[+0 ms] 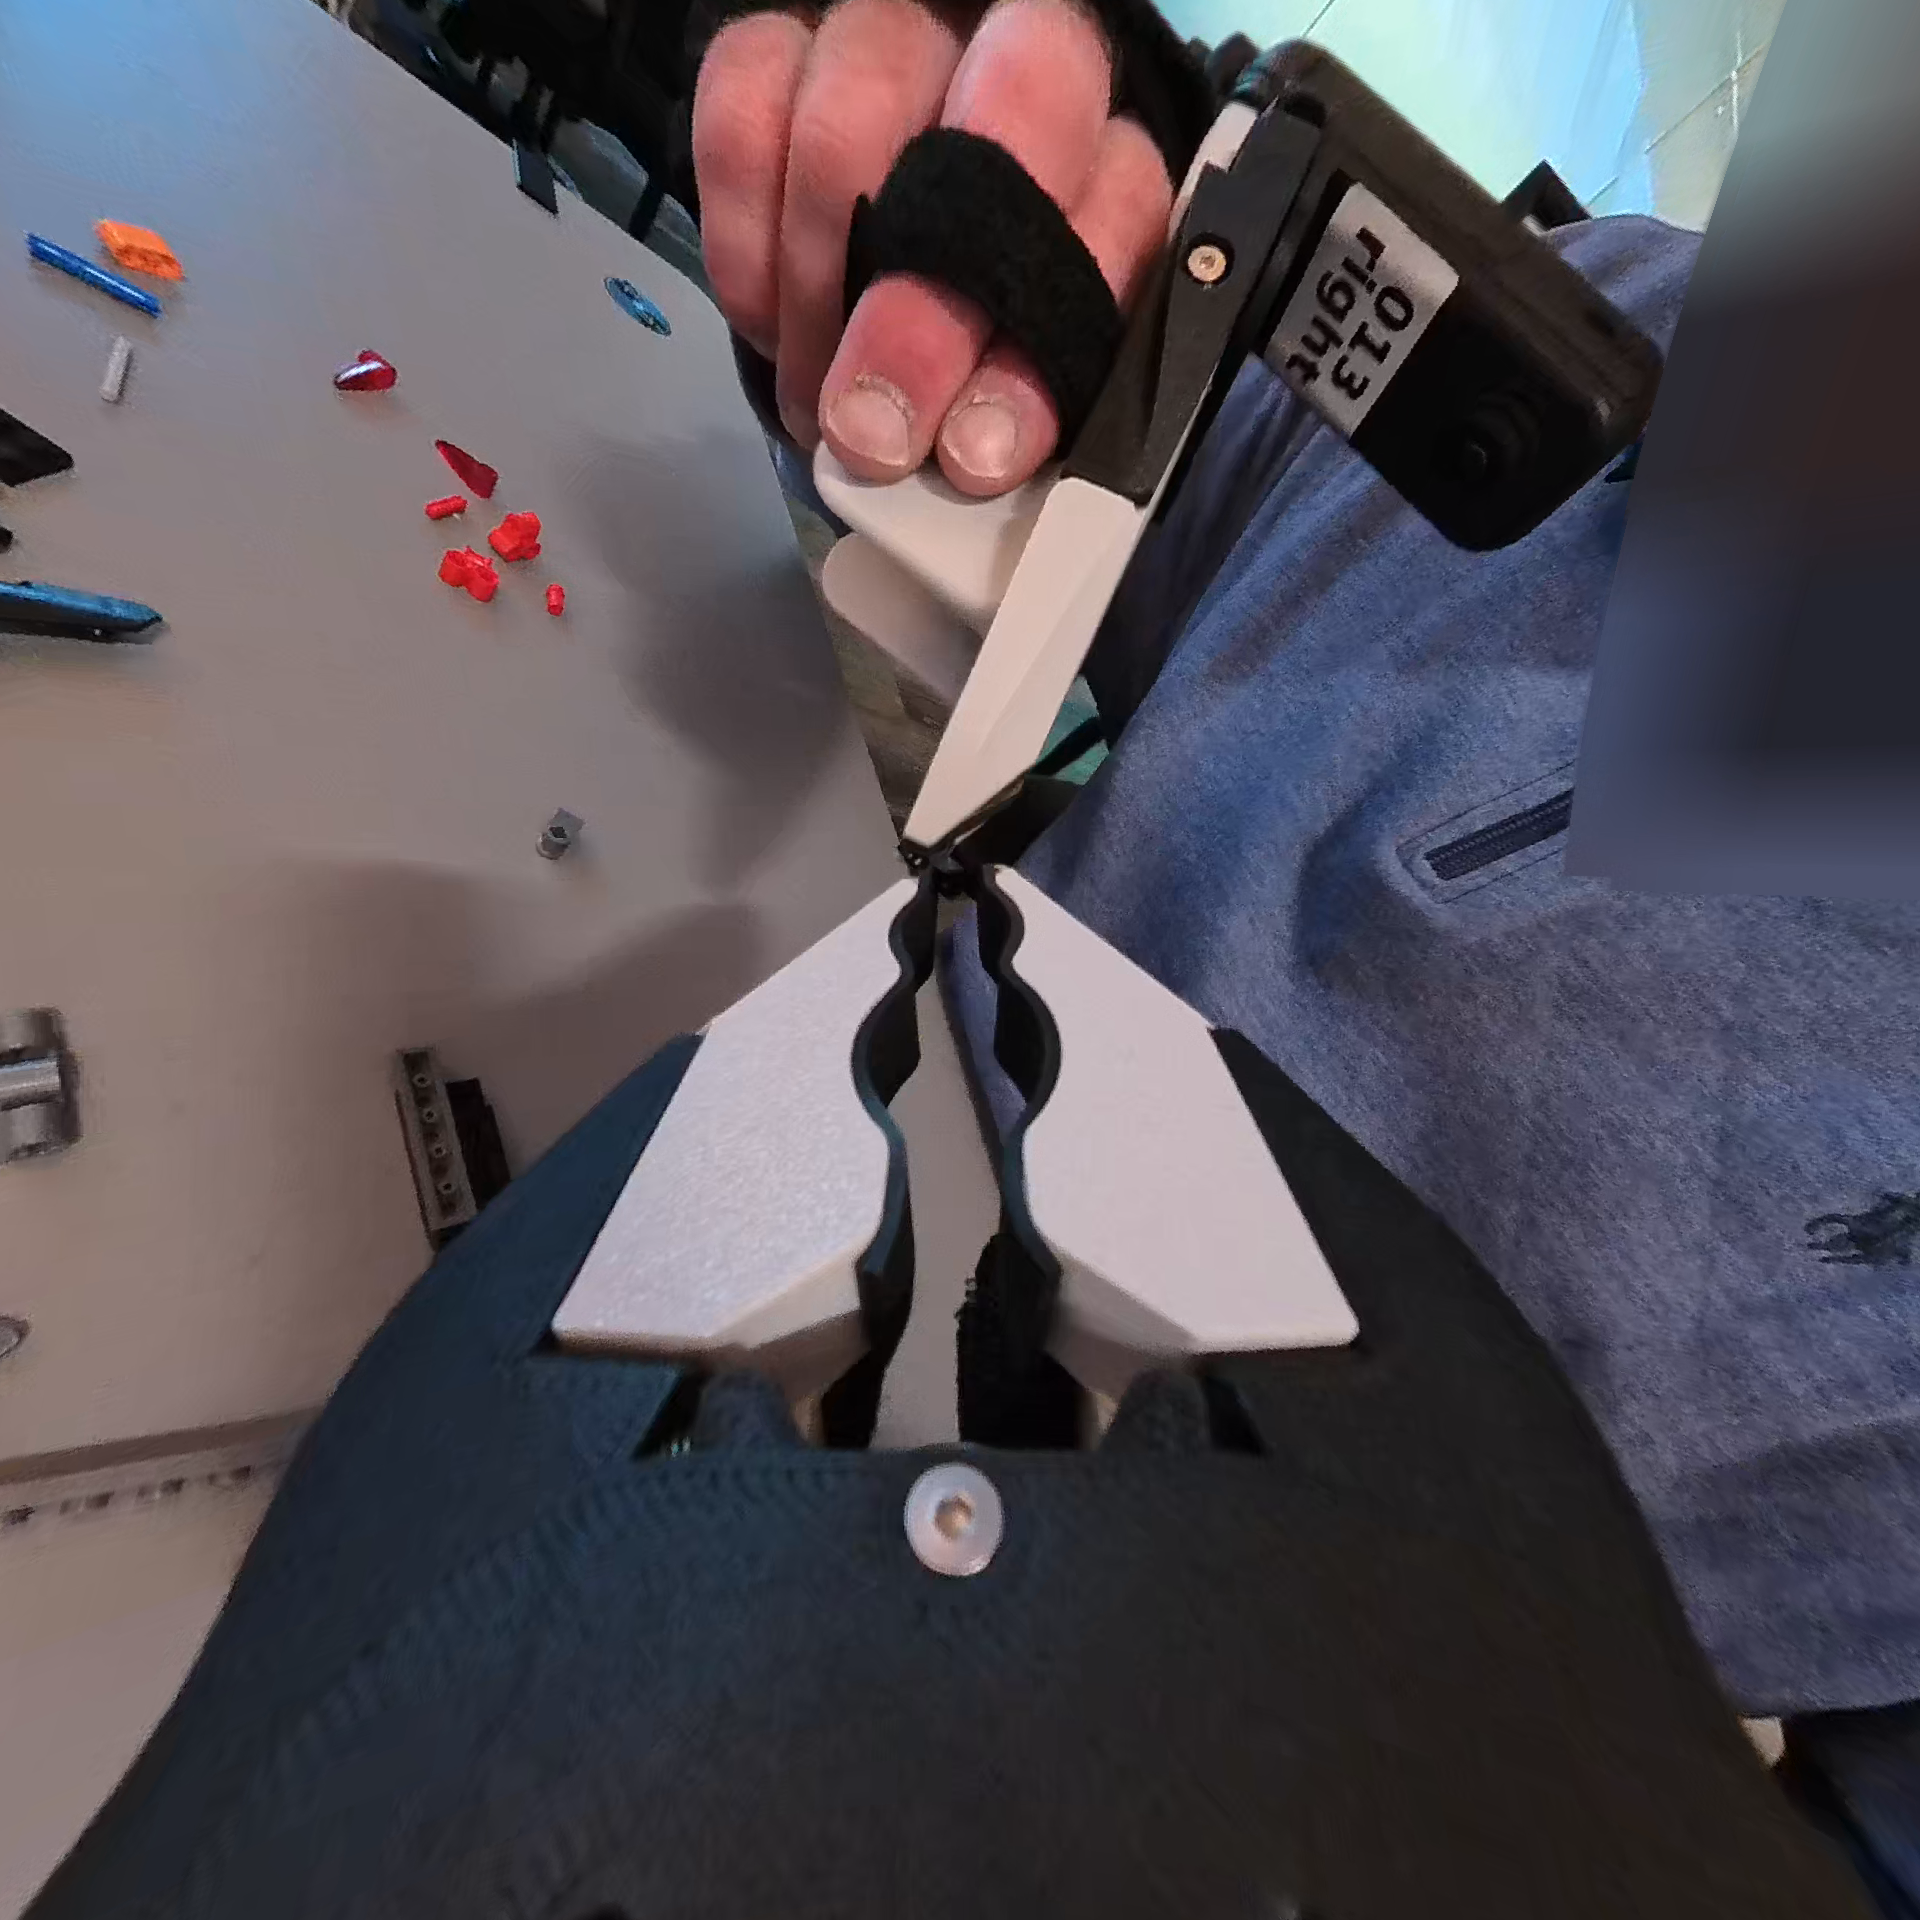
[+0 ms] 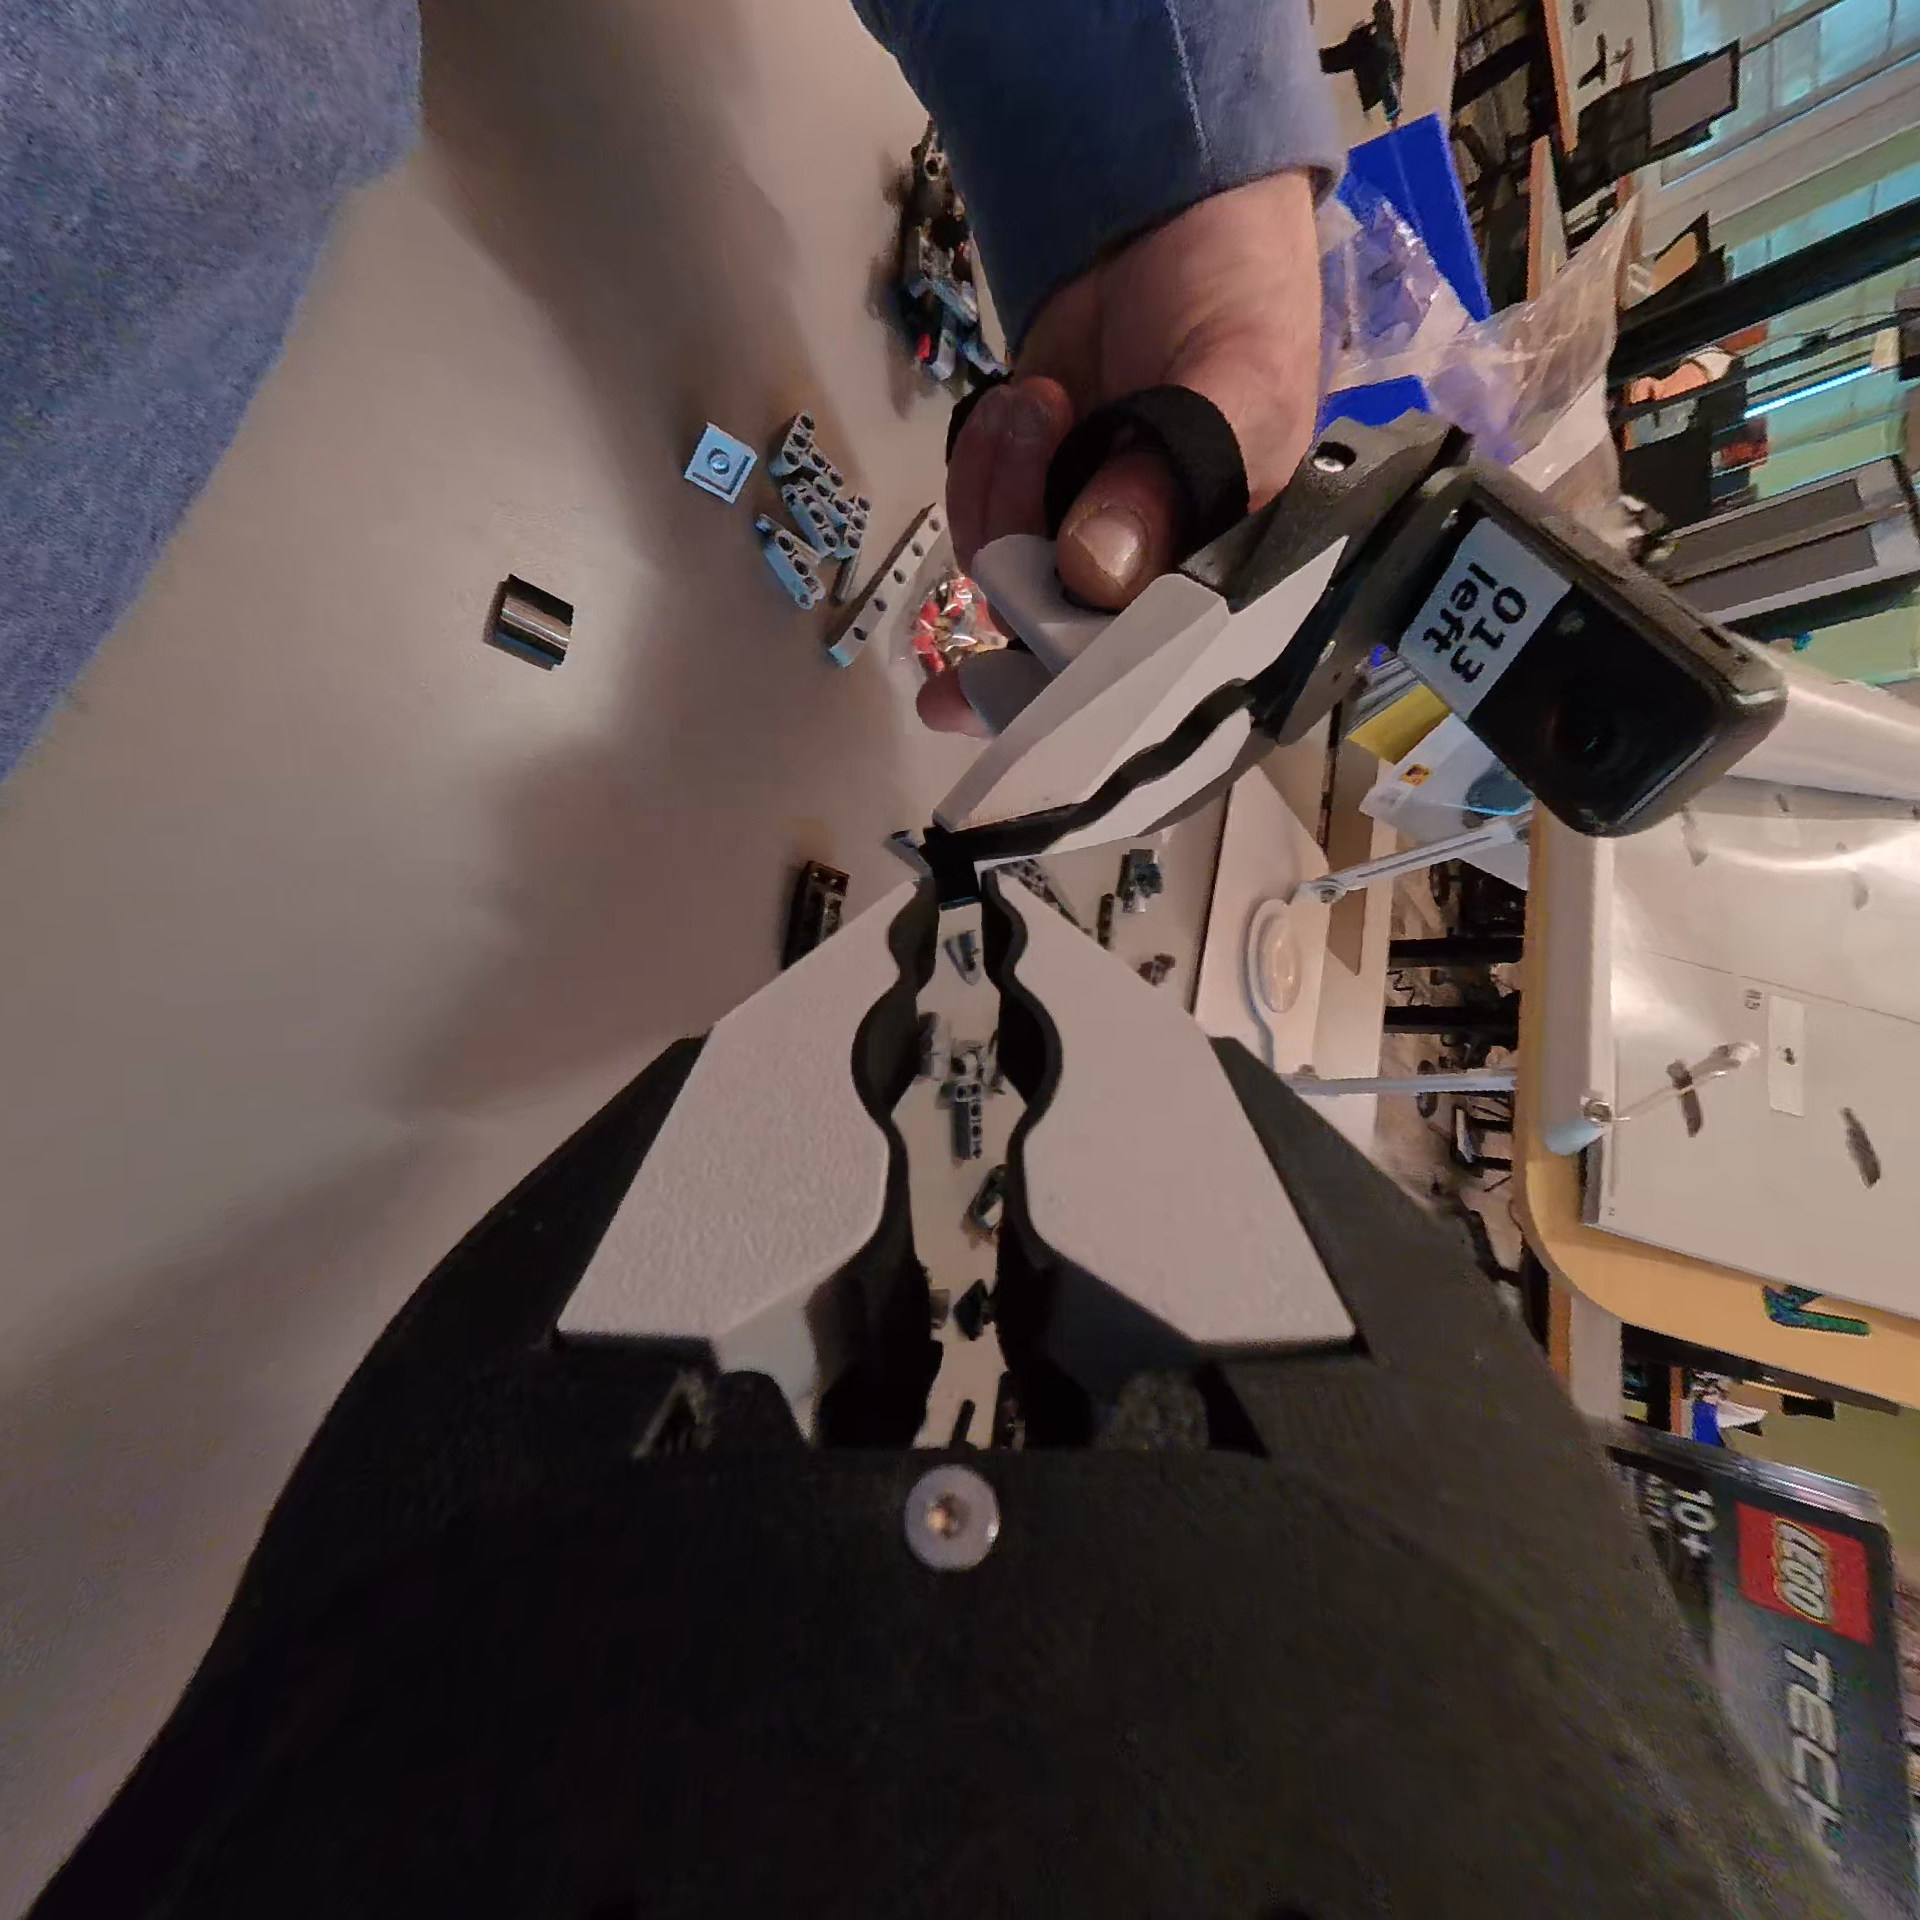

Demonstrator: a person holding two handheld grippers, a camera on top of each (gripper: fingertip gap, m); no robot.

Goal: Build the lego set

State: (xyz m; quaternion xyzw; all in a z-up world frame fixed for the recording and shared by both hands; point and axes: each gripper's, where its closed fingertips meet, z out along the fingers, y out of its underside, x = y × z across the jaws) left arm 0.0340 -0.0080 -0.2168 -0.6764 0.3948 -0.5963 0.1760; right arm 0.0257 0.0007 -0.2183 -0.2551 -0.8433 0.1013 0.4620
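Observation:
A small black Lego piece (image 1: 945,871) is pinched between the tips of both grippers, held up above the table. My left gripper (image 1: 951,885) is shut on it from below in the left wrist view. My right gripper (image 1: 928,847) comes down from above, held by a hand, and is shut on the same piece. In the right wrist view the right gripper (image 2: 951,896) meets the black piece (image 2: 951,864) tip to tip with the left gripper (image 2: 940,828). The piece's shape is mostly hidden by the fingertips.
Loose parts lie on the beige table (image 1: 312,935): red bits (image 1: 488,551), an orange piece (image 1: 140,249), a blue axle (image 1: 94,275), a grey beam (image 1: 426,1143). Grey beams (image 2: 816,509), a light blue plate (image 2: 720,462) and the set's box (image 2: 1787,1642) show too. A person's blue shirt (image 1: 1455,1039) is close. My left and right fingertips are right by each other. Left tips and right tips are each some 15 cm from the light blue plate (image 2: 720,462).

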